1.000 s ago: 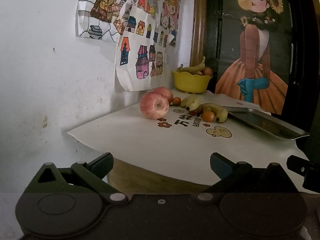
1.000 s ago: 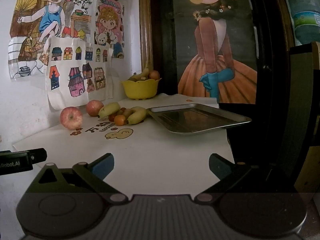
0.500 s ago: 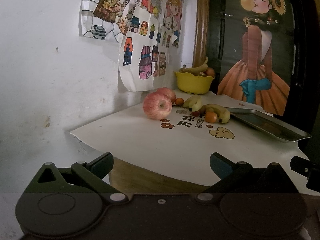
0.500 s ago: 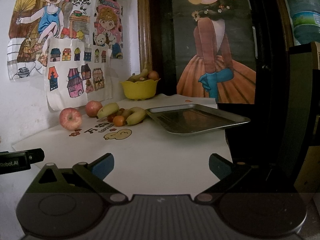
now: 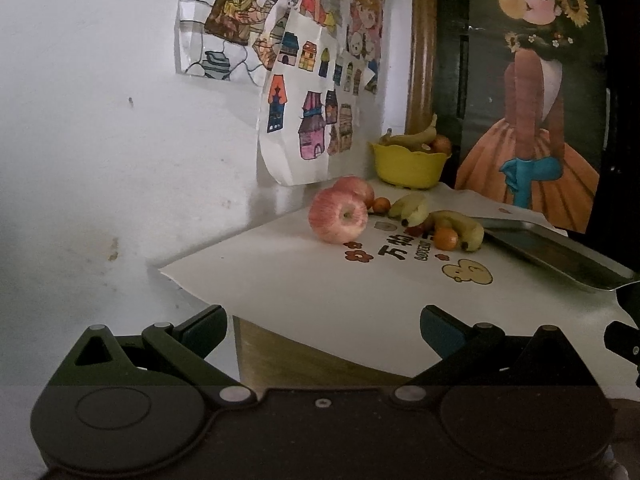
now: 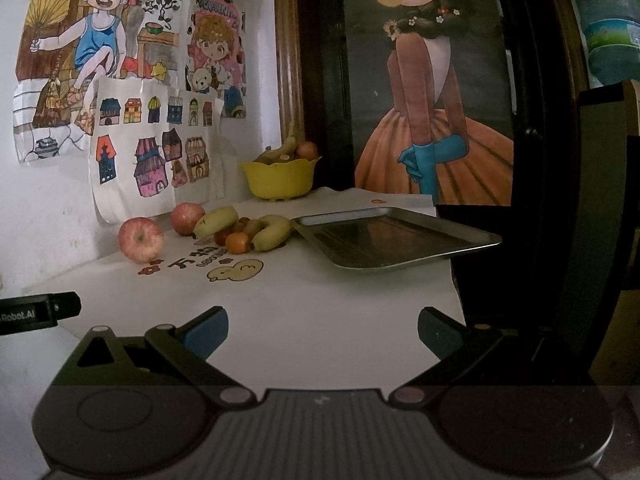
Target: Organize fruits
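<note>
a: where did the fruit sit?

b: loose on the white mat point(image 6: 312, 320), far side from both tools. the front apple point(image 5: 338, 217) lay nearest, a second apple point(image 6: 187, 218) just behind it, then two bananas point(image 6: 273, 232) and small orange fruits point(image 6: 237, 242) bunched together, the bananas' long axes running roughly crosswise.

a: which tool was closer?

b: the left gripper point(image 5: 322, 322), i'd judge; the front apple lay ahead of it, slightly right. the right gripper point(image 6: 322, 322) faced more toward the metal tray point(image 6: 394, 240), empty, just right of the bananas.

a: jaws?

b: both spread wide, holding nothing.

a: anything in the way?

b: bare mat between. a yellow bowl point(image 6: 280, 180) with fruit stood behind, near the wall.
</note>
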The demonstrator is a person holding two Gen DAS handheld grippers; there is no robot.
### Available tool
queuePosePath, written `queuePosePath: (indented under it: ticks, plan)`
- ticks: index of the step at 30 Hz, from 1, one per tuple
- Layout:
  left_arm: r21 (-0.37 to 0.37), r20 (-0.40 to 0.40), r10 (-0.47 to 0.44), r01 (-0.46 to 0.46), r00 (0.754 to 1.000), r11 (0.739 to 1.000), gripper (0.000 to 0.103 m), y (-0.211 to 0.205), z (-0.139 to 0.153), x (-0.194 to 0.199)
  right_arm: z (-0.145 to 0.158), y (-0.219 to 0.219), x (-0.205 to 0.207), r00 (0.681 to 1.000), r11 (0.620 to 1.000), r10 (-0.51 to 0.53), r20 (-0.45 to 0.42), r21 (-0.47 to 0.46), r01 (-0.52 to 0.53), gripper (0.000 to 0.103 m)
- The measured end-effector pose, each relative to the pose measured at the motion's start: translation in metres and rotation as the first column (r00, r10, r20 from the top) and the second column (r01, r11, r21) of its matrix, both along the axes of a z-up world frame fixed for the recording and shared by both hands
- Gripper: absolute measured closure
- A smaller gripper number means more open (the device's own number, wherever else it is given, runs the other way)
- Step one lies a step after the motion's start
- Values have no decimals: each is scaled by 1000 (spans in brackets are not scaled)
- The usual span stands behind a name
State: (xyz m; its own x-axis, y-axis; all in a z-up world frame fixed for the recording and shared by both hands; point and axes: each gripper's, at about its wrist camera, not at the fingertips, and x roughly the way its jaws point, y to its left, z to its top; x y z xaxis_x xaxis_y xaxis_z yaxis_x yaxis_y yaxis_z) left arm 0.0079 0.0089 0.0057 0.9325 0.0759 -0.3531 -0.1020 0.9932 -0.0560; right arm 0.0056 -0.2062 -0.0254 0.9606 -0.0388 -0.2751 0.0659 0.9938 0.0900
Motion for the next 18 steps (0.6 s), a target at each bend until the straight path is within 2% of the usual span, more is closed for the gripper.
queuePosePath:
  ticks: [18]
  plan:
    - [-3,-17,4,-4,1000,1000,1,2,-1,9,0,2,7,1000,1000,2,8,-12,-2,0]
